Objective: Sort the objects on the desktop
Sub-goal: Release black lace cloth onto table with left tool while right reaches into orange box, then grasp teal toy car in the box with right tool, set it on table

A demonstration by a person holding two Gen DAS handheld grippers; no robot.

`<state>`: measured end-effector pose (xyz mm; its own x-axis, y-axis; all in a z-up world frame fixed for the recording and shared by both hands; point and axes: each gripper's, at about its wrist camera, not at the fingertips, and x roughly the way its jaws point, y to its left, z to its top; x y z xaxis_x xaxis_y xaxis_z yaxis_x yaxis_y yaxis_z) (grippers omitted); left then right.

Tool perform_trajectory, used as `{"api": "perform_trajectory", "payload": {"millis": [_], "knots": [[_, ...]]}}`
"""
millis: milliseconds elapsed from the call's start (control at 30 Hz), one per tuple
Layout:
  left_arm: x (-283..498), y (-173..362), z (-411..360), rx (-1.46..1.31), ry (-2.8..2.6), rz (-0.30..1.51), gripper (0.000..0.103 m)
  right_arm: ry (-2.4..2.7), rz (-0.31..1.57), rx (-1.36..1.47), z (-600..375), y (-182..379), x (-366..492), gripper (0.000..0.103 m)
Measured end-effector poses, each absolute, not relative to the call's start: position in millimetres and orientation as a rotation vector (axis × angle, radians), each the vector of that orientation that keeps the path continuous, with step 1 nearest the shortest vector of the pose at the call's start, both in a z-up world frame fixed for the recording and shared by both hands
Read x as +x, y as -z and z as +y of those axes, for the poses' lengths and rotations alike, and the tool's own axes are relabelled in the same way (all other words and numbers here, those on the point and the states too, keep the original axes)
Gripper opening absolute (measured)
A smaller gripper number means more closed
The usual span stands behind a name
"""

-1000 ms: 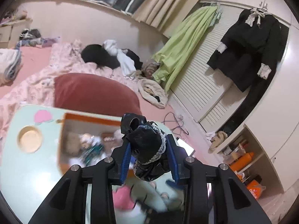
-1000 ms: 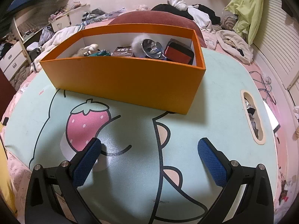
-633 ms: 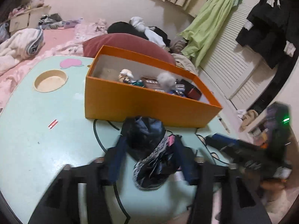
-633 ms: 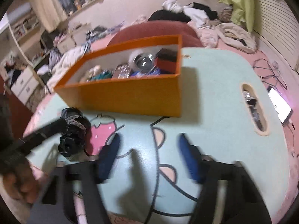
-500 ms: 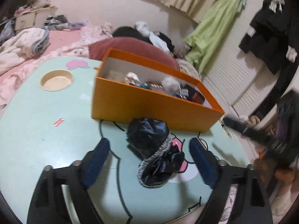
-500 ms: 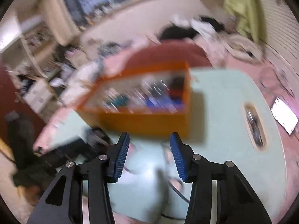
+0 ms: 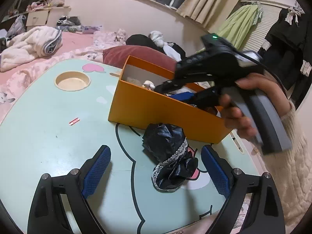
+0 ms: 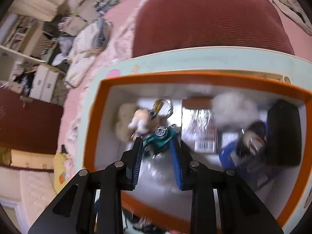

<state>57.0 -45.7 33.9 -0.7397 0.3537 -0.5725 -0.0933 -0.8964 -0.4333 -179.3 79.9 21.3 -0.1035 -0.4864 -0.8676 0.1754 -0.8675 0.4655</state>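
Note:
A black lace-trimmed fabric bundle (image 7: 167, 156) lies on the mint-green table (image 7: 48, 126) in front of the orange box (image 7: 148, 109). My left gripper (image 7: 155, 152) straddles the bundle with its jaws opening wide, and neither blue pad touches it. A hand holds my right gripper (image 7: 181, 91), which points down into the box. In the right wrist view the orange box (image 8: 93, 136) fills the frame. There the right gripper (image 8: 156, 144) has narrow, closing jaws, with a teal keychain (image 8: 161, 136) between the fingertips. The picture is blurred, so contact is unclear.
Inside the box lie a small plush figure (image 8: 140, 120), a barcoded packet (image 8: 200, 132), a white pompom (image 8: 232, 107), a blue item (image 8: 230, 154) and a black case (image 8: 282, 132). The table has a round cup hole (image 7: 72, 81). A red cushion (image 7: 136, 55) lies behind it.
The left gripper came down, set the black bundle on the table and opened off it. The right gripper swung from the table front to above the box, tilted down and narrowed its jaws.

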Motion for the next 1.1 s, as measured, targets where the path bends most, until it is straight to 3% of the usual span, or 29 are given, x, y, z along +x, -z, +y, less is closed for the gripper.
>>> {"api": "perform_trajectory", "payload": {"millis": [200, 367, 467, 533, 600, 667, 767, 1000, 1100], "knots": [[57, -33, -47, -0.985, -2.658, -0.564, 0.093, 2.045, -0.054, 1.705, 38, -24, -181, 0.047], [57, -33, -47, -0.974, -2.66, -0.567, 0.093, 1.942, 0.019, 1.783, 21, -23, -180, 0.048], [56, -32, -47, -0.984, -2.657, -0.568, 0.093, 1.96, 0.266, 1.695, 7, -18, -162, 0.051], [56, -33, -48, -0.981, -2.658, -0.576, 0.093, 1.963, 0.266, 1.704, 4, -19, -162, 0.041], [58, -34, -48, -0.973, -2.66, -0.576, 0.093, 1.994, 0.315, 1.694, 4, -20, -160, 0.039], [58, -34, -47, -0.974, -2.66, -0.573, 0.093, 1.999, 0.271, 1.681, 9, -20, -158, 0.037], [57, -33, -48, -0.981, -2.656, -0.584, 0.093, 1.98, 0.107, 1.646, 30, -26, -153, 0.026], [58, -33, -49, -0.975, -2.66, -0.584, 0.093, 2.072, -0.233, 1.31, 111, -106, -129, 0.026], [59, -34, -50, -0.96, -2.661, -0.595, 0.093, 2.099, -0.251, 1.205, 139, -136, -93, 0.026]]}}
